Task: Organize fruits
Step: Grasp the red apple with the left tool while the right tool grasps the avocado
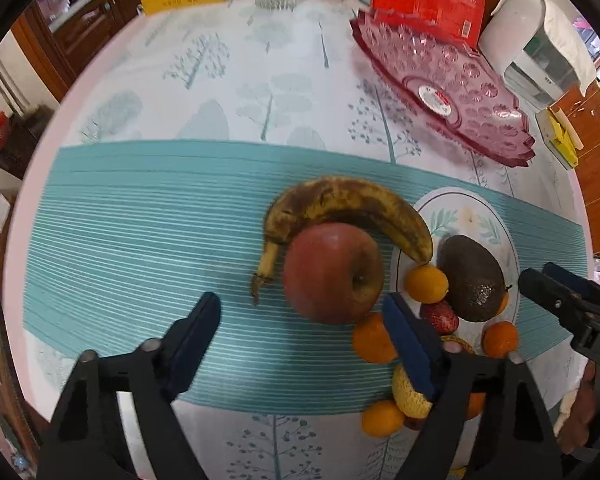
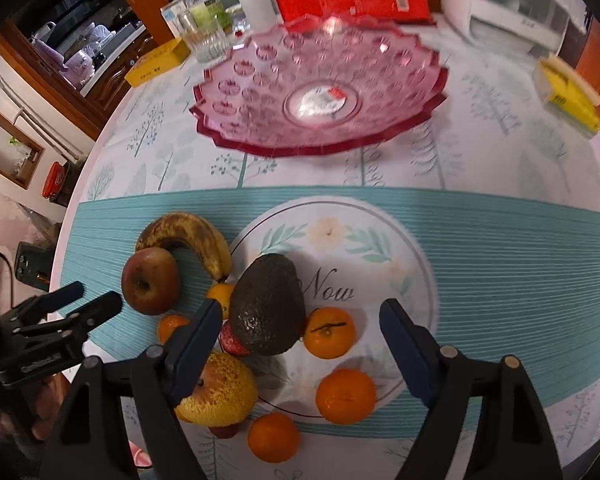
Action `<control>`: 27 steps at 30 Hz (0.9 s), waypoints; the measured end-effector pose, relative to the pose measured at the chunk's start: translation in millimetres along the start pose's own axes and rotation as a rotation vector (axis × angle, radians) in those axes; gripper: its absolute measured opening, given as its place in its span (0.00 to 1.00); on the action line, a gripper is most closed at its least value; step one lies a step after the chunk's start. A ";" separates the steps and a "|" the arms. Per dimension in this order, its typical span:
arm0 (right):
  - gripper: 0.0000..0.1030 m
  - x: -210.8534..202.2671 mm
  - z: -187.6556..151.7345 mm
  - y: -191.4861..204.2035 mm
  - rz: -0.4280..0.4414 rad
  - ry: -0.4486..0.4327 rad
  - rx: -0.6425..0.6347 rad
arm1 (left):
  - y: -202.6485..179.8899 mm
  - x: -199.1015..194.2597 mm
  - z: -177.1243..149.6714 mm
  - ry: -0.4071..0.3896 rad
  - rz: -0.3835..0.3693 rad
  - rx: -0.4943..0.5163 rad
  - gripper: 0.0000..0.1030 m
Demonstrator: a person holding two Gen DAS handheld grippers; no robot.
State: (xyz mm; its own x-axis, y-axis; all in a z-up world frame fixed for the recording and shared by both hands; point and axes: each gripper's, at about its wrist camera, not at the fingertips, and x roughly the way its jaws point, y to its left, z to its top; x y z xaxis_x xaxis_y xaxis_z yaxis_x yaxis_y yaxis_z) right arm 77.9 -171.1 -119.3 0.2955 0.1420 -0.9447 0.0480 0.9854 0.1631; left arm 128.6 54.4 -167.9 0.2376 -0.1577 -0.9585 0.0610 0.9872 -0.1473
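The left gripper (image 1: pixel 300 320) hangs over the red apple (image 1: pixel 332 274), jaws spread with nothing pinched; the apple sits between and just beyond its fingertips, nearer the right one. The right gripper (image 2: pixel 300 328) is likewise spread and pinches nothing; the avocado (image 2: pixel 268 306) and one mandarin (image 2: pixel 329 332) lie between its fingers, the avocado close to the left one.

The fruit clusters on a ribbed teal placemat (image 1: pixel 140 220) with a round floral print, laid on the counter (image 1: pixel 220 72) under a tree-patterned cloth. One curved, brown-spotted banana (image 1: pixel 340 204) wraps behind the smooth apple, touching it. The single avocado is dark and pebbled. One rough, yellow, roundish fruit (image 2: pixel 220 394) lies at the mat's near edge, and one red strawberry (image 2: pixel 232 340) is tucked against the avocado. Five glossy orange mandarins show in the right wrist view. One scalloped pink glass bowl (image 2: pixel 320 92), embossed with rosettes, stands empty beyond the mat.
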 end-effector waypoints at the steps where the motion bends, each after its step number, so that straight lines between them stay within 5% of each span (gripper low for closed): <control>1: 0.73 5.2 1.0 -0.1 0.011 0.012 0.001 | 0.4 5.7 1.1 0.013 -0.015 -0.005 0.69; 13: 0.66 44.1 9.0 4.2 0.087 0.114 -0.006 | -9.8 34.8 14.5 0.079 -0.095 -0.005 0.61; 23: 0.66 56.2 11.6 14.4 0.053 0.136 -0.063 | -22.8 36.7 18.8 0.076 -0.063 0.035 0.64; 27: 0.66 57.5 11.7 14.8 0.050 0.136 -0.074 | -22.7 48.3 19.7 0.129 -0.105 0.007 0.64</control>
State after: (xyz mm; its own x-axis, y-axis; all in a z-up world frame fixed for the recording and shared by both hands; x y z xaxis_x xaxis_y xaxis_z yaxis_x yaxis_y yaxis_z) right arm 106.8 -149.5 -167.9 0.1638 0.1973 -0.9665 -0.0355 0.9803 0.1941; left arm 157.8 23.9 -206.0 0.1031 -0.2550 -0.9614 0.0860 0.9652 -0.2468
